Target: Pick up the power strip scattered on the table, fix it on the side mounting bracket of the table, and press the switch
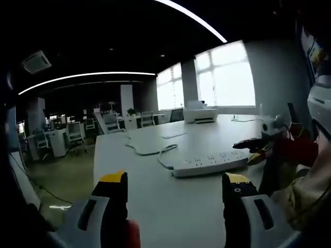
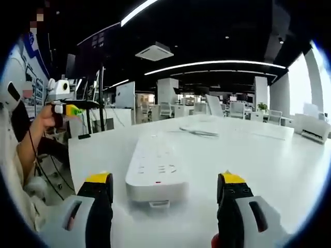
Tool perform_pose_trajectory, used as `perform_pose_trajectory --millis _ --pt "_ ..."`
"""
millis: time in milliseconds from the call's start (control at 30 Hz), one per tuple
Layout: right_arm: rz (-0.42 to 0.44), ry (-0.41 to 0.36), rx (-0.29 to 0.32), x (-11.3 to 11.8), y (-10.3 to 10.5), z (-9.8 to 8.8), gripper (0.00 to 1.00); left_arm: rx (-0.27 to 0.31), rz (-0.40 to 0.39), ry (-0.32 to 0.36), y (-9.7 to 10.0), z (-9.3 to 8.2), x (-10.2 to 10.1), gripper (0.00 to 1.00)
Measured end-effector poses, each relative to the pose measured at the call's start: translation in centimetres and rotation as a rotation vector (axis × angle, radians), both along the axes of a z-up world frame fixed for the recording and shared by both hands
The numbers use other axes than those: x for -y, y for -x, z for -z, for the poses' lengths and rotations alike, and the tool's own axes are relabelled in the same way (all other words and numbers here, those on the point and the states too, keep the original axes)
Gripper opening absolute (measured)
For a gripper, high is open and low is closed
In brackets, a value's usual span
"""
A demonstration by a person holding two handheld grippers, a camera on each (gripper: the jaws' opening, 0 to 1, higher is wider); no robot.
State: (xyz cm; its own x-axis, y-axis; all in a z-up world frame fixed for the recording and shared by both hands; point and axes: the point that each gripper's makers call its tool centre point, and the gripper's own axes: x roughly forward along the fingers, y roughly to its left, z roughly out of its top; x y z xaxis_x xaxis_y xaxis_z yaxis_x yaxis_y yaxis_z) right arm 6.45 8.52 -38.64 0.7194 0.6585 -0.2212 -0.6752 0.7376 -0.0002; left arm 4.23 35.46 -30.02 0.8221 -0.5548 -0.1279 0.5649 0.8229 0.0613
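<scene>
Power strip (image 2: 156,169) flat on table (image 2: 289,160), near its edge; my left gripper (image 1: 176,188) & right gripper (image 2: 165,190) both spread wide, nothing held.

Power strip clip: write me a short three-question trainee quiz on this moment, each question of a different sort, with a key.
1. True or false: the power strip is already clamped between the right gripper's jaws.
2. Multiple choice: in the left gripper view, the left gripper is A) shut on the cable, B) open above the bare table, C) shut on the printer.
3. Fill in: the strip's white cable lies on the ____.

Key
1. False: the strip lies flat on the table ahead of the open jaws, untouched.
2. B.
3. Table, curving away from the strip's end towards the printer.
</scene>
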Motion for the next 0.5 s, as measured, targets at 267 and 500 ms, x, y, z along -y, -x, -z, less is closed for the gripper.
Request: perform_pose_trajectory --millis 267,500 --pt "-0.006 0.034 -0.021 -0.01 -0.26 0.63 0.79 0.004 0.011 -0.003 0.06 -0.09 0.34 0.78" --pt "-0.016 0.043 -0.027 -0.34 -0.95 0.62 0.79 -0.005 0.026 -0.006 0.02 0.22 0.96 0.78"
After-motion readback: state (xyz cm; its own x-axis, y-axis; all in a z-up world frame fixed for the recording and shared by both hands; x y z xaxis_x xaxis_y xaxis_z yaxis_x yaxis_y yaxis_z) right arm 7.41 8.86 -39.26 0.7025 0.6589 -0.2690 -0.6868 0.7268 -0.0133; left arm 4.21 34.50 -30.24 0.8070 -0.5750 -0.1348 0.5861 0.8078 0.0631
